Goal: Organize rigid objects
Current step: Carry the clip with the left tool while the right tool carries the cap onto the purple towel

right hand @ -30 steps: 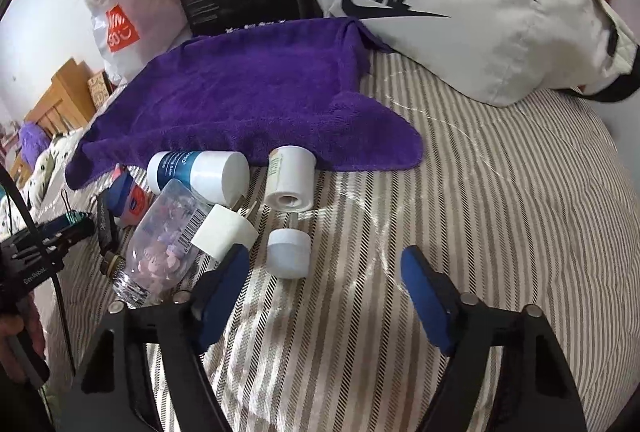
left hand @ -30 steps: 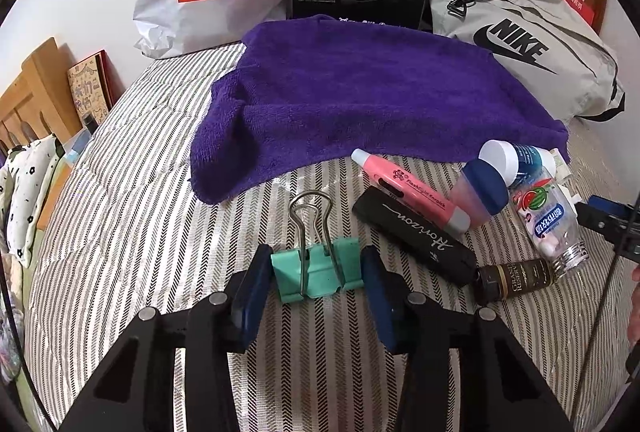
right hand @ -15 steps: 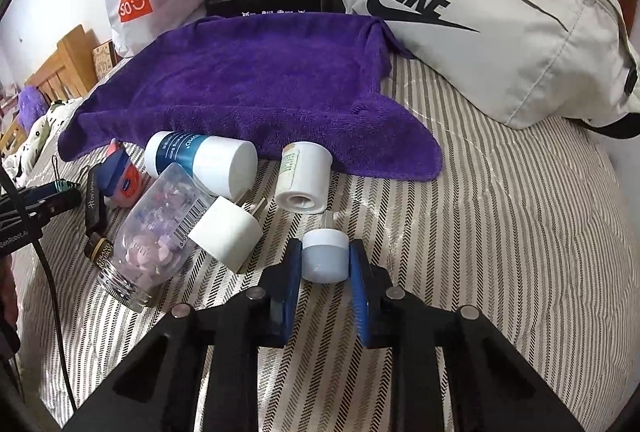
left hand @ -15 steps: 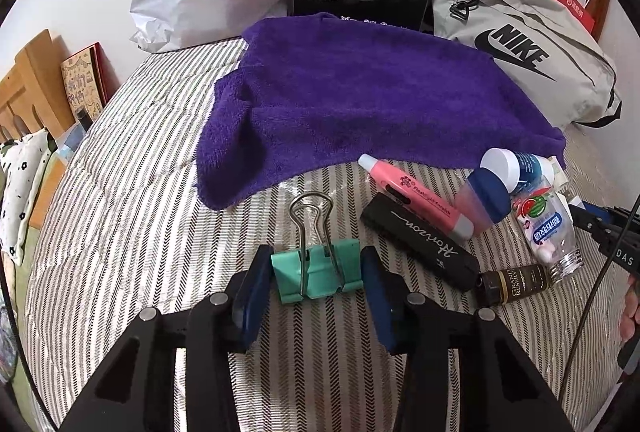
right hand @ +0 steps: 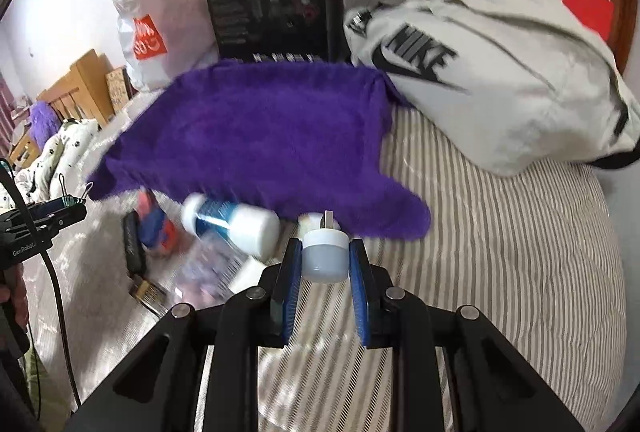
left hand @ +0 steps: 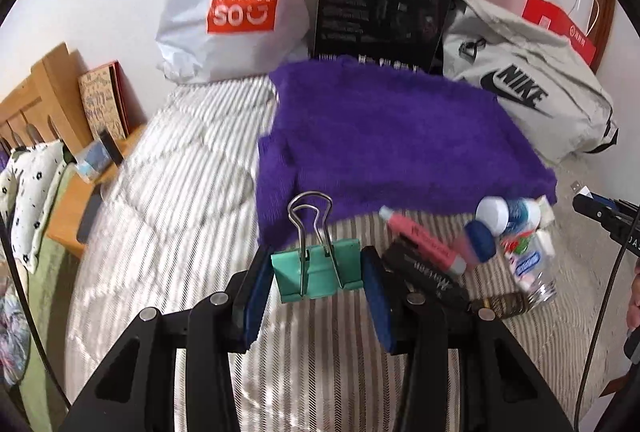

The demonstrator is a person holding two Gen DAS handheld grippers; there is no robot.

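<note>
Currently I hold my left gripper (left hand: 316,272) clamped on the teal binder clip (left hand: 318,268) and my right gripper (right hand: 323,260) clamped on the small white-capped plug (right hand: 324,252). Carry both level toward the purple towel (left hand: 392,135) at 12 o'clock; the bottle cluster (left hand: 516,232) at 2 o'clock obstructs.

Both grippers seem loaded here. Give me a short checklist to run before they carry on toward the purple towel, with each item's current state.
1. Left gripper shut on the binder clip: ok.
2. Right gripper shut on the small bottle: ok.
3. Bottle square between the jaws: ok.
4. Towel free of objects: ok.
5. Items left on the bed clear of both grippers: ok.
6. Bottle cap tight: cannot tell.
</note>
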